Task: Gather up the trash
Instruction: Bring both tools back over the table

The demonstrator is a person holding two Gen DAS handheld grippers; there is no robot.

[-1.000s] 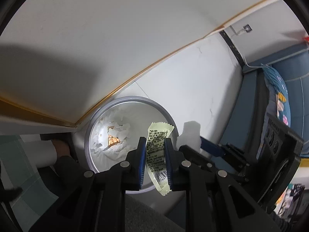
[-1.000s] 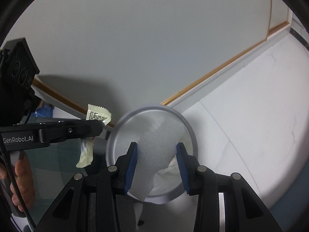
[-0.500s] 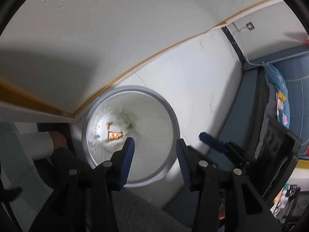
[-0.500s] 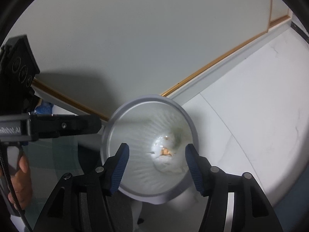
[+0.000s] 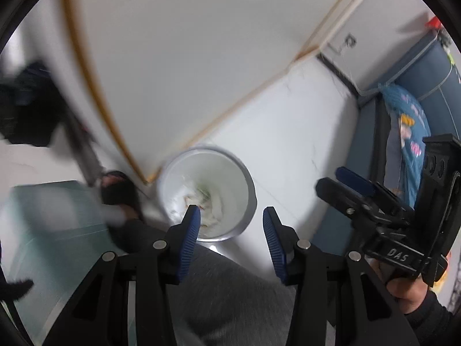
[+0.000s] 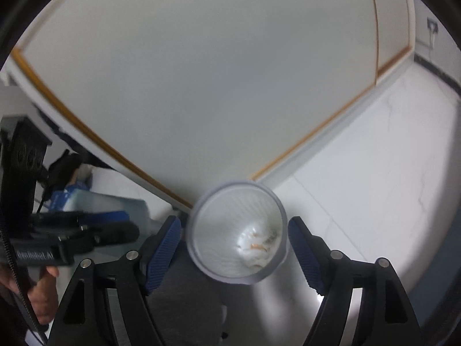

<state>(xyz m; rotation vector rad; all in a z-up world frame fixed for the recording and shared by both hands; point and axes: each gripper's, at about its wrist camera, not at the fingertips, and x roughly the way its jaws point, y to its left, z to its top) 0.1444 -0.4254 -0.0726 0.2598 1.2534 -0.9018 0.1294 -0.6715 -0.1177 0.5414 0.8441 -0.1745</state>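
Note:
A round white trash bin [image 5: 250, 193] stands on the floor below both grippers. Crumpled white paper and wrappers [image 5: 203, 201] lie at its bottom, also showing in the right wrist view as the trash [image 6: 259, 246] inside the bin [image 6: 201, 222]. My left gripper [image 5: 230, 214] hangs above the bin's near edge, open with nothing between its blue pads. My right gripper [image 6: 233, 223] is high over the bin with its jaws opening and nothing between them. Each gripper shows in the other's view: the right gripper [image 5: 354, 180] at the right, the left gripper [image 6: 95, 232] at the left.
A white panel with gold trim [image 5: 201, 57] rises behind the bin. The white tiled floor [image 5: 302, 132] runs right to a blue sofa with a patterned cushion [image 5: 409, 132]. A glass tabletop [image 5: 52, 230], a black sandal [image 5: 121, 193] and a grey trouser leg [image 5: 230, 294] lie near.
The left gripper let go of the yellow-green wrapper and the right of the white foam sheet; both dropped into the bin. Both pairs of jaws opened and both grippers rose away from the bin.

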